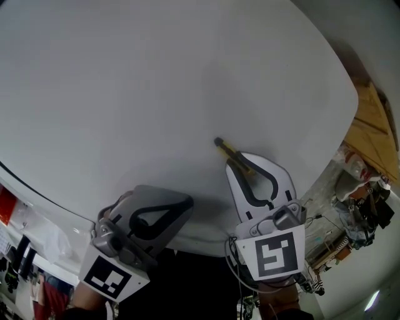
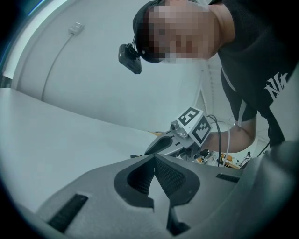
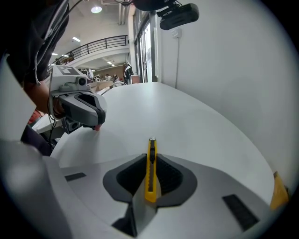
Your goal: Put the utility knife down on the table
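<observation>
The right tool (image 1: 242,165) clamps the yellow utility knife (image 3: 150,176) over the tabletop (image 1: 156,75). The left tool (image 2: 154,159) is closed and empty.

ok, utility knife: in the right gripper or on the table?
Held. The right gripper has its jaws shut on the yellow utility knife; whether its tip touches the table, cannot tell.

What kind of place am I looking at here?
Probably a big open workshop or lab hall, not a home: a large white table, a railed upper gallery under ceiling lights, and wooden boards and cluttered gear beside the table.
</observation>
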The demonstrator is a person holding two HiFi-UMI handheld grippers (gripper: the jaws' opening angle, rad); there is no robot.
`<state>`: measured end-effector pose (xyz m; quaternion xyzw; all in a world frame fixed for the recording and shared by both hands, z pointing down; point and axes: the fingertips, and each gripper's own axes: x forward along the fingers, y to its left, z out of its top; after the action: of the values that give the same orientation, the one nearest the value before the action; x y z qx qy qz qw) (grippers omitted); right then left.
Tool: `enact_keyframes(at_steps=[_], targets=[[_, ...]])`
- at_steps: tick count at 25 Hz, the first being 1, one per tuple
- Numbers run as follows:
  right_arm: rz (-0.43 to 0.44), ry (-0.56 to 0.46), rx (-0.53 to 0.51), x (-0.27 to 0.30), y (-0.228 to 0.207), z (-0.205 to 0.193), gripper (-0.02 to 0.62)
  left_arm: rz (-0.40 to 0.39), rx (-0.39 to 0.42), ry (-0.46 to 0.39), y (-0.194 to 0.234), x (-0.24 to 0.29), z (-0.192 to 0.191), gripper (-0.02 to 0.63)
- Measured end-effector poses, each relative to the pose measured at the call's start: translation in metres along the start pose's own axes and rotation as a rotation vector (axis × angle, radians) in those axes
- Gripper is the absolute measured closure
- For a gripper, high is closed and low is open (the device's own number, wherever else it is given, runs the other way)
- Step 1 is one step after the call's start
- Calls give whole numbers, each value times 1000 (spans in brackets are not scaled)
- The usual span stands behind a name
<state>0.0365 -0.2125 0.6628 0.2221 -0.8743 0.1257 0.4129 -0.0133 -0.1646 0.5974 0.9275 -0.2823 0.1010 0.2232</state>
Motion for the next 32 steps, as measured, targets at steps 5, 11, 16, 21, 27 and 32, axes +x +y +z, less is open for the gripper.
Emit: enact_keyframes(at_steps=[5,11,16,21,27,32], targets=[[-16,-2,15,-3,2,1,541,-6,3,-8,-5,-4,3,601],[-11,-24,20,-3,-8,1,514,-9,14,-9,-6,-2,5,601],[-21,-77,27,-12,-2,13,513,-14,18,-15,-11,-15,3,601],[-83,-173,39,-38,2,39,559,-15,-20,-81,-10,-26,19,601],[-101,-261,144,-92,36,72,571,-121,-90,-86,-40,-56,55,601],[-120,-311,204,-148,79,95,578,-163,-97,-111,-68,-84,92,601]])
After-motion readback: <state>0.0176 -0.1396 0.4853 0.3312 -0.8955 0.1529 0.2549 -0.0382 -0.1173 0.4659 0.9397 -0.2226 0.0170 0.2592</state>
